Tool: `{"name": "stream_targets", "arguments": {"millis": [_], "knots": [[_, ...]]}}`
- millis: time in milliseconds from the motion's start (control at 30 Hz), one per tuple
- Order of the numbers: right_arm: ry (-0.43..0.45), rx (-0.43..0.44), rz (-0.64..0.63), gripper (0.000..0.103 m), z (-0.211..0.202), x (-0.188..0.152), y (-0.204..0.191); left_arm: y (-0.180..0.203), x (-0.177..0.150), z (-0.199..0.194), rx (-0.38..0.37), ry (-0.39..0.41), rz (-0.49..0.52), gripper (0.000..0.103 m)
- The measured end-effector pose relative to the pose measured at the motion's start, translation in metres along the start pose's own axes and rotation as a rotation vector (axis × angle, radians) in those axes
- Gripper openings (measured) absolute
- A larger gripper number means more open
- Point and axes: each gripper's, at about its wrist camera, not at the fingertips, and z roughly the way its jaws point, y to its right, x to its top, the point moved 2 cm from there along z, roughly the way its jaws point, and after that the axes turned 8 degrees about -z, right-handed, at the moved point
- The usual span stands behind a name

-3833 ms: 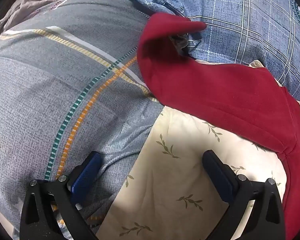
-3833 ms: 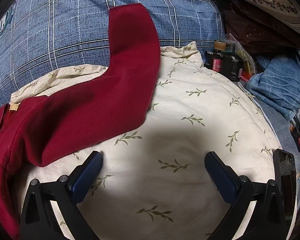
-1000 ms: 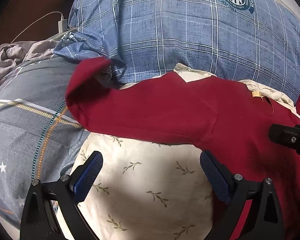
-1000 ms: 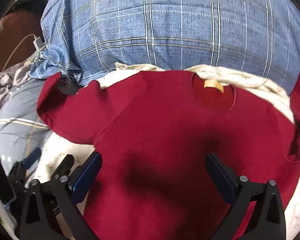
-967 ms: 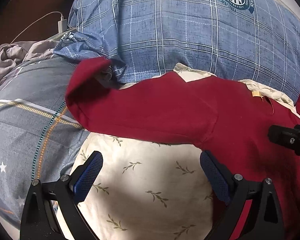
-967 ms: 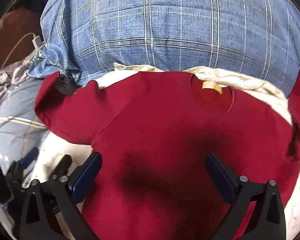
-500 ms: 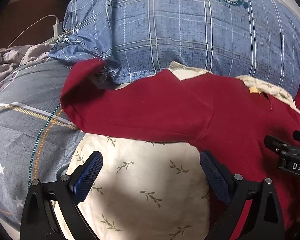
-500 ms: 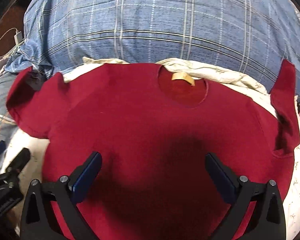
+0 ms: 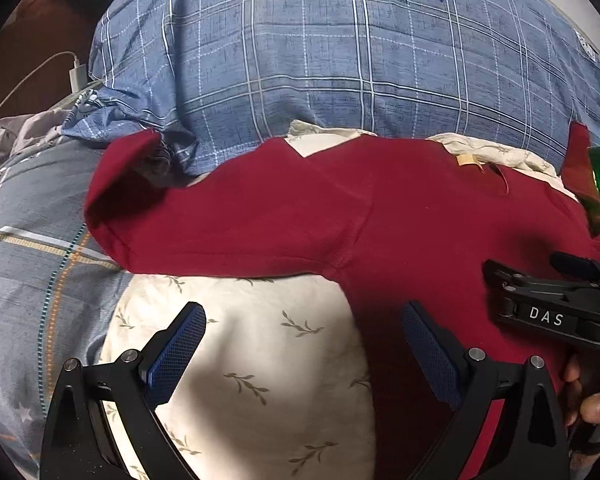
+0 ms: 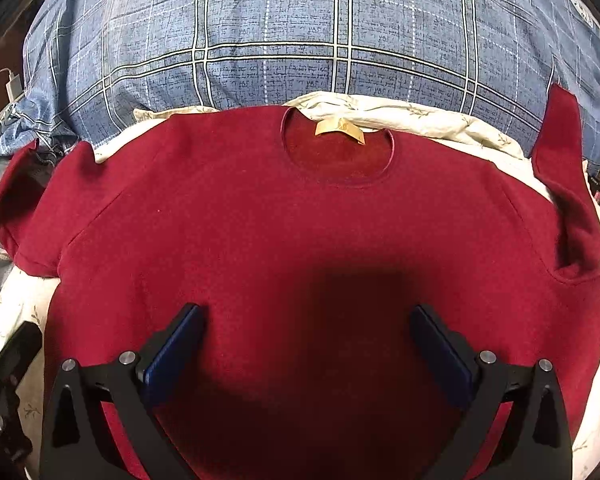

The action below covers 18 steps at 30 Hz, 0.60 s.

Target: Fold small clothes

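Note:
A small dark red long-sleeved shirt (image 10: 300, 220) lies flat, front up, on a cream leaf-print pillow (image 9: 260, 360). Its round neck with a tan label (image 10: 340, 128) points away from me. Its left sleeve (image 9: 220, 224) spreads onto the grey bedding; its right sleeve (image 10: 568, 184) is bent upward. My right gripper (image 10: 306, 344) is open and empty above the shirt's lower body. My left gripper (image 9: 300, 344) is open and empty over the pillow, beside the shirt's left edge below the sleeve. The right gripper's body (image 9: 552, 304) shows in the left wrist view.
A large blue plaid pillow (image 10: 320, 32) lies behind the shirt. Grey striped bedding (image 9: 32, 240) lies to the left. A white charger and cable (image 9: 76, 76) sit at the far left. The left gripper's tip (image 10: 8, 360) shows at the right wrist view's left edge.
Both grippers have pulled back from the outstretched sleeves towards the shirt's body. The right gripper now sits centred over the shirt's lower body. Both stay open.

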Motion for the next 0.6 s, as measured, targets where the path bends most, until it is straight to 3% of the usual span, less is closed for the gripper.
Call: {"name": "stream_targets", "arguments": {"millis": [600], "knots": [[0.013,-0.01,0.005,0.103,0.0003,-0.0016,-0.0012,-0.001,-0.0004,0.0025,0.012,0.003,-0.002,0.098]]}}
